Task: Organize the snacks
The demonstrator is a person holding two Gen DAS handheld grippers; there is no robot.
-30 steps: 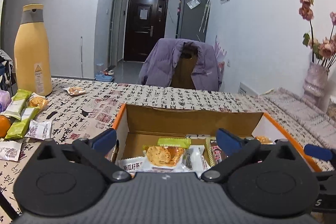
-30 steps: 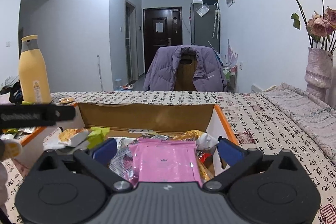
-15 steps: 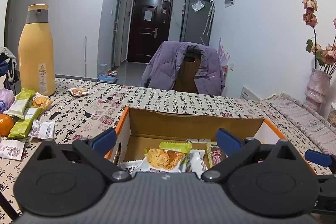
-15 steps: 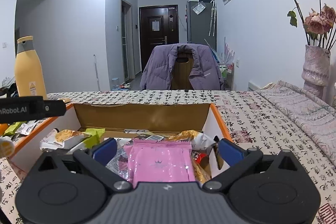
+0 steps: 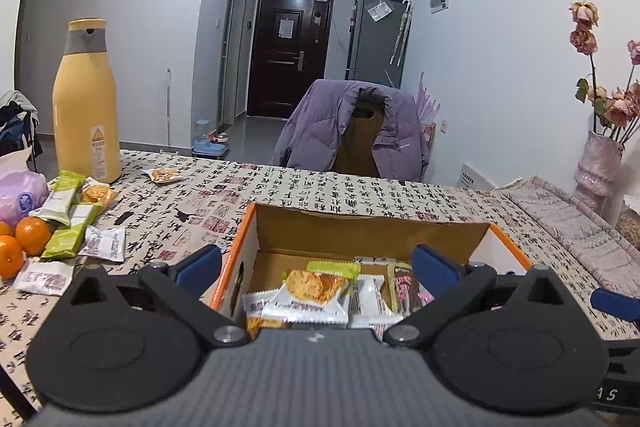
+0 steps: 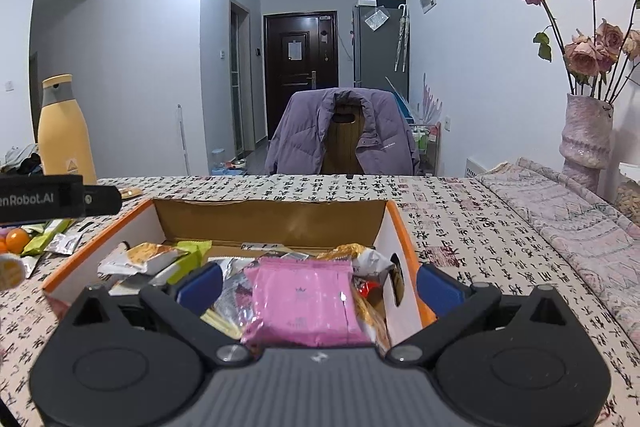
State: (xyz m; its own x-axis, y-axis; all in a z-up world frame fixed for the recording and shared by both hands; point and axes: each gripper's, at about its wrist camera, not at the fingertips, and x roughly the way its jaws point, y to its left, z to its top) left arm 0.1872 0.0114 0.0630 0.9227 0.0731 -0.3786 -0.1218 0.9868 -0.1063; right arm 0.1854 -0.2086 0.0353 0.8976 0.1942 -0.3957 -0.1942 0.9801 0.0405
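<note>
An open cardboard box with orange edges (image 5: 372, 227) (image 6: 272, 223) stands on the table and holds several snack packets. In the left wrist view my left gripper (image 5: 316, 267) is open and empty over the box's near left part, above a cracker packet (image 5: 308, 297). In the right wrist view my right gripper (image 6: 318, 285) is open and empty over the box's near right part, above a pink packet (image 6: 300, 301). Loose snack packets (image 5: 72, 215) lie on the table left of the box.
A tall yellow bottle (image 5: 86, 103) stands at the far left, with oranges (image 5: 32, 235) and a tissue pack (image 5: 20, 193) near it. A chair with a purple jacket (image 5: 352, 131) is behind the table. A vase of flowers (image 6: 584, 135) stands at the right.
Both grippers have drawn back and risen slightly from the box, staying open. The box contents have not moved.
</note>
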